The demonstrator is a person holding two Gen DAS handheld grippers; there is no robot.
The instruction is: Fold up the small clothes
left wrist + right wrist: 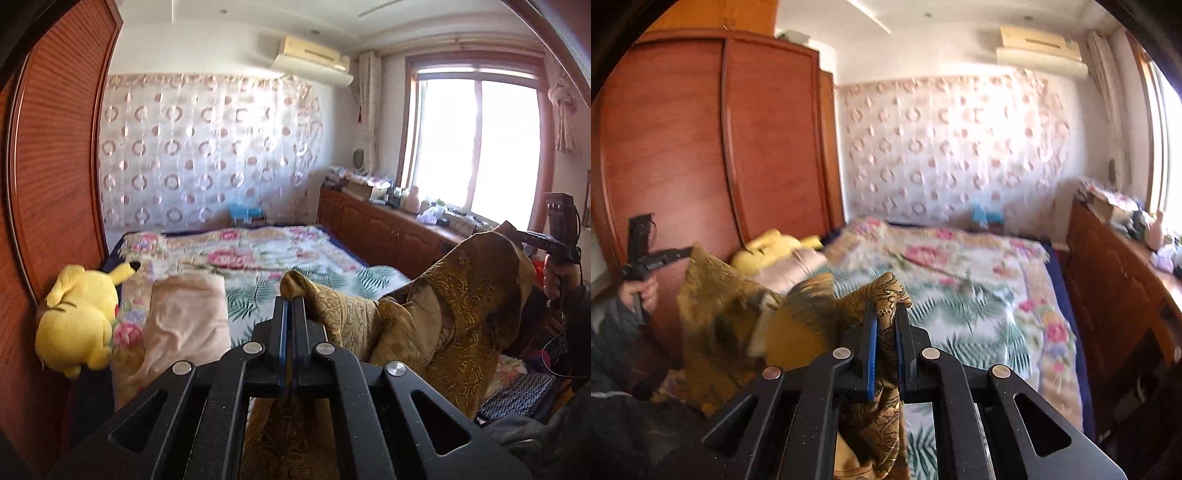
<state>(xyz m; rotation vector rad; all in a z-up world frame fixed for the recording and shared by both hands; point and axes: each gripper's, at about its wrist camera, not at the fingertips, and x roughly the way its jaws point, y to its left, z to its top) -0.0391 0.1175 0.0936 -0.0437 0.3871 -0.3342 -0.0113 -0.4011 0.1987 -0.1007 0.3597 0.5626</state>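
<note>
A small gold-brown patterned garment [458,302] hangs in the air above the near end of the bed, stretched between both grippers. My left gripper [293,301] is shut on one corner of it. My right gripper [886,310] is shut on another corner, and the cloth [738,314] sags to its left. In the left wrist view the right gripper [532,238] shows at the far right, held by a hand. In the right wrist view the left gripper [685,253] shows at the far left, also in a hand.
The bed [295,254] has a floral and leaf-print cover. A yellow plush toy [77,317] and a folded pink cloth [184,317] lie at its left side by the wooden wardrobe [55,147]. A low wooden cabinet [388,229] with clutter runs under the window.
</note>
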